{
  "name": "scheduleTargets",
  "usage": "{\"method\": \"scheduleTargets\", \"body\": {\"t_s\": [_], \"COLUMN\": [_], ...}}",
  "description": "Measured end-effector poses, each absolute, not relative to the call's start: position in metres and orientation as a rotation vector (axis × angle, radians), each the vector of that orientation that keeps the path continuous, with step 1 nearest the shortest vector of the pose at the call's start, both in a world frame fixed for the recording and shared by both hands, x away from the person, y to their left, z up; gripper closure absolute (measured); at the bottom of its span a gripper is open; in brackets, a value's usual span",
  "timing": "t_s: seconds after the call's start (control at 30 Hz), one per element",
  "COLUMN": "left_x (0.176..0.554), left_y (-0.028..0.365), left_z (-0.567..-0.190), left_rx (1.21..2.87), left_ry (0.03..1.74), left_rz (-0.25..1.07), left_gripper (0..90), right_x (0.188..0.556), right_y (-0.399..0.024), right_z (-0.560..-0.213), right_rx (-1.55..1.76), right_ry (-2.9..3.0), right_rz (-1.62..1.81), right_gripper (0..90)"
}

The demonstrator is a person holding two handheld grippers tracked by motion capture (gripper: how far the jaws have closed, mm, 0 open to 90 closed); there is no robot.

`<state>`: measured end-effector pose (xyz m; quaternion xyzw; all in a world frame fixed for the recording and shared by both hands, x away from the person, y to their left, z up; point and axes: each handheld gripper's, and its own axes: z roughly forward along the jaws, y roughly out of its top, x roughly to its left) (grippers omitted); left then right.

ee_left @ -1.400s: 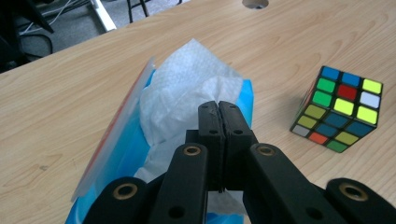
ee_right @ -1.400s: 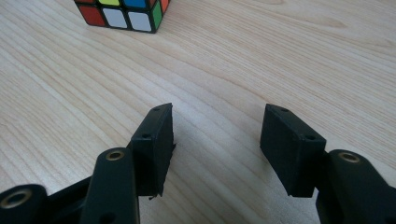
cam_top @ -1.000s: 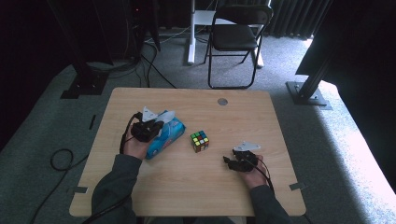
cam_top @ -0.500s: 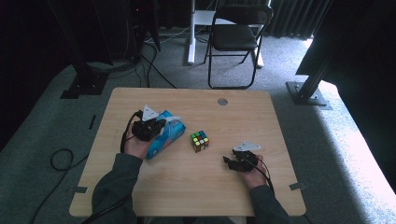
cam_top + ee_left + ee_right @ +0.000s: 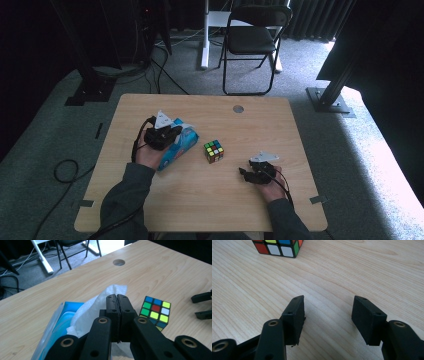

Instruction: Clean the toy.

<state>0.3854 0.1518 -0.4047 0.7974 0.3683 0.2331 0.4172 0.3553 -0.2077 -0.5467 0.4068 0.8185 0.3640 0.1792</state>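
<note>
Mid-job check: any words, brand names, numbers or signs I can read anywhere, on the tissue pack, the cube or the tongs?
None can be read.
Blue tissue pack: surface too blurred for any print.
Puzzle cube: plain coloured stickers, no marks.
Left tongs and right tongs: bare black, unlabelled.

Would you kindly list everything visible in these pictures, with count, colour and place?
tissue pack: one, blue, left part of the table.
tissue: one, white, sticking out of the pack, pinched by the left gripper.
puzzle cube: one, multicoloured, table middle.
table: one, light wood, with a round hole near the far edge.
folding chair: one, black, on the floor beyond the table.
left gripper: one, black, jaws shut on the tissue.
right gripper: one, black, jaws apart with nothing between them, low over the table.
</note>
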Motion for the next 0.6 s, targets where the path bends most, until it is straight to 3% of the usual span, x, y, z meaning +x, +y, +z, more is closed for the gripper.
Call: {"method": "scheduleTargets", "body": {"t_s": [0.6], "left_x": [0.385], "left_y": [0.129], "left_z": [-0.398], "left_rx": [2.007], "left_ry": [0.857], "left_rz": [0.564], "left_gripper": [89.0], "right_x": [0.355], "right_y": [-0.208], "right_z": [-0.547], "right_rx": [1.153], "right_ry": [2.315], "right_rz": [1.029], "right_gripper": [43.4]}}
